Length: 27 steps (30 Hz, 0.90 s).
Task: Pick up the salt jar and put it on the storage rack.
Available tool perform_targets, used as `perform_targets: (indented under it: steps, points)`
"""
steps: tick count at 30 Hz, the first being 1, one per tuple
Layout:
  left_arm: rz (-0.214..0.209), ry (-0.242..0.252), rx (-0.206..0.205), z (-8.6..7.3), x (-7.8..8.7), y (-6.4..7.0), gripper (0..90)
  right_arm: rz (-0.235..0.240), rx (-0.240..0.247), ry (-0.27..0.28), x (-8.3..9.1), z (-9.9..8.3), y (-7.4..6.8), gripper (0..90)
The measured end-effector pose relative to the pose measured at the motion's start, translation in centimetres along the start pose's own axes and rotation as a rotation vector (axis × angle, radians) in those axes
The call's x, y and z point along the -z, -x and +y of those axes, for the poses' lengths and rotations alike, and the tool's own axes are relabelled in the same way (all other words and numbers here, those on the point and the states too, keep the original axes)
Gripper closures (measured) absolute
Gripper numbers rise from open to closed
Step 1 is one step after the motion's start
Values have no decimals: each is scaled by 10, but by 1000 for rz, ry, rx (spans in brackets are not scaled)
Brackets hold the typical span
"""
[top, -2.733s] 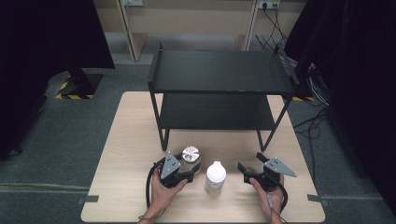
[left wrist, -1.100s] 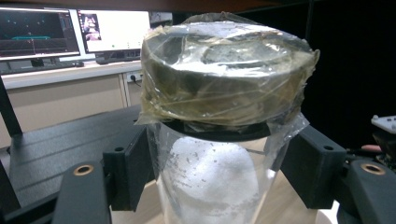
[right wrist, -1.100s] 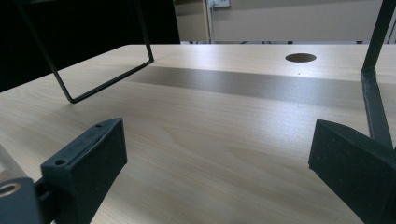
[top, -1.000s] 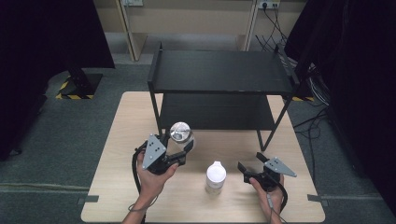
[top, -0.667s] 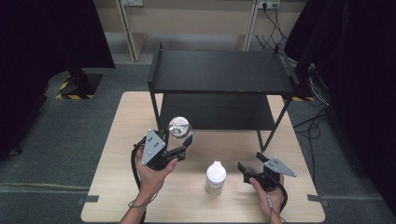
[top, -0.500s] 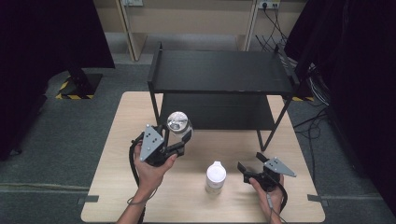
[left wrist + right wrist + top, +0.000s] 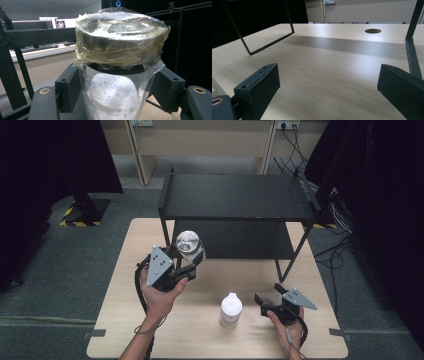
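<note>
- Overhead, in the high view, the left gripper (image 7: pixel 192 262) is lifted off the table (image 7: pixel 120 285) and holds a clear jar (image 7: pixel 190 246) between its jaws, just in front of the left front leg of the black shelf rack (image 7: pixel 235 197).
- The jar's top, wrapped in shiny film, faces up toward the camera, and the jar sits at about the height of the rack's lower shelf edge.
- Also in the high view, the person's left hand (image 7: pixel 160 295) grips the tool from below, with the grey three-cornered plate on top and a cable looping by the wrist.
- A white bottle (image 7: pixel 230 310) stands upright on the table near the front edge, between the two hands and apart from both.
- The right gripper (image 7: pixel 267 299) lies low on the table at the right front, its jaws spread and pointing toward the white bottle without touching it.
- Close up, in the left gripper view, both black jaws press on the clear jar (image 7: pixel 117 100) from either side below its film-covered lid; white powder fills the lower part.
- Black rack bars stand behind the jar there.
- Lastly, in the right gripper view, the right gripper (image 7: pixel 329 85) has its jaws wide apart over bare wood, with nothing between them.
- A thin black rack leg (image 7: pixel 268 35) stands ahead on the left, and a round hole (image 7: pixel 372 31) shows in the far tabletop.
</note>
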State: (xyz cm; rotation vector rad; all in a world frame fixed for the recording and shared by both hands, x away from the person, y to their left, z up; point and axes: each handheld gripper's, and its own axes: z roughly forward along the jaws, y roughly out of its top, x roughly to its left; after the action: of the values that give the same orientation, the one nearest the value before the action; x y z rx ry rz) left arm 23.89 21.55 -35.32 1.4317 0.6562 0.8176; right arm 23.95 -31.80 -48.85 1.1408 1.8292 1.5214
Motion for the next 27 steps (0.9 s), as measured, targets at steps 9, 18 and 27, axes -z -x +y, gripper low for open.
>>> perform_targets:
  steps: [9, 18, 27]
  points:
    - [8, 20, -4, 12, -1, -2, 307, 1, -2, 0, 0, 0, 0, 45]
    - [15, 28, -12, 22, -3, -2, 307, 2, -2, 0, 0, 0, 0, 45]
    - [22, 35, -13, 31, -5, -3, 307, 2, -4, 0, 0, 0, 1, 45]
